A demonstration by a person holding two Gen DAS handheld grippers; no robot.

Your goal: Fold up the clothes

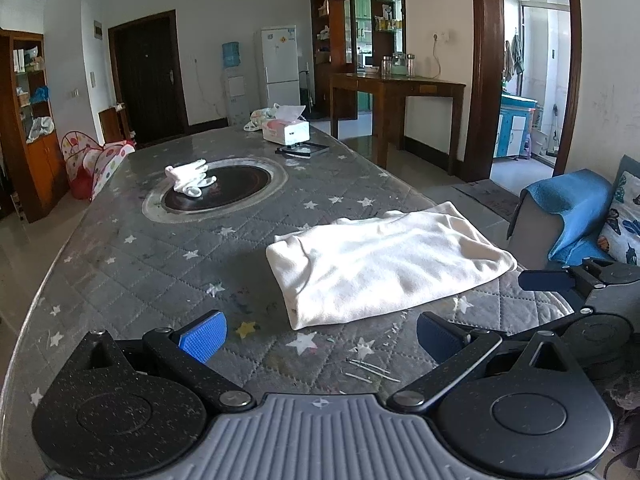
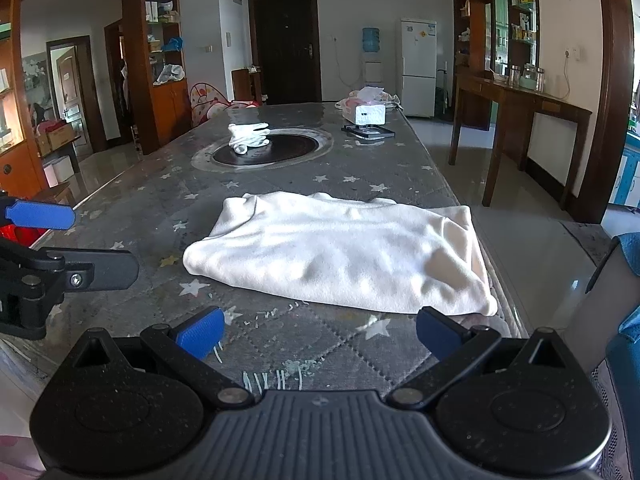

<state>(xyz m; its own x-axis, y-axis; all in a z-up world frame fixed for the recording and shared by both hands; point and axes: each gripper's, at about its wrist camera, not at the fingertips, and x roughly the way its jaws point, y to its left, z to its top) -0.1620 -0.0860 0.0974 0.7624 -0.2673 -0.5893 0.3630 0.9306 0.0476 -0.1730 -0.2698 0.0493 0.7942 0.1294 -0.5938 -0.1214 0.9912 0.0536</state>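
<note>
White cloth (image 1: 384, 260) lies folded flat near the table (image 1: 160, 264) front-right edge, within reach, while left gripper (image 1: 320, 334) and right gripper (image 2: 318, 330) hover just short of it, jaws spread wide, holding nothing, probably lining up another fold.

White gloves (image 2: 248, 137), tissue box (image 2: 370, 114)

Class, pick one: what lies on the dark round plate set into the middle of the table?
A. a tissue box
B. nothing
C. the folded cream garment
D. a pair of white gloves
D: the white gloves rest on the edge of the round plate, while the cream garment lies nearer the camera.
</note>
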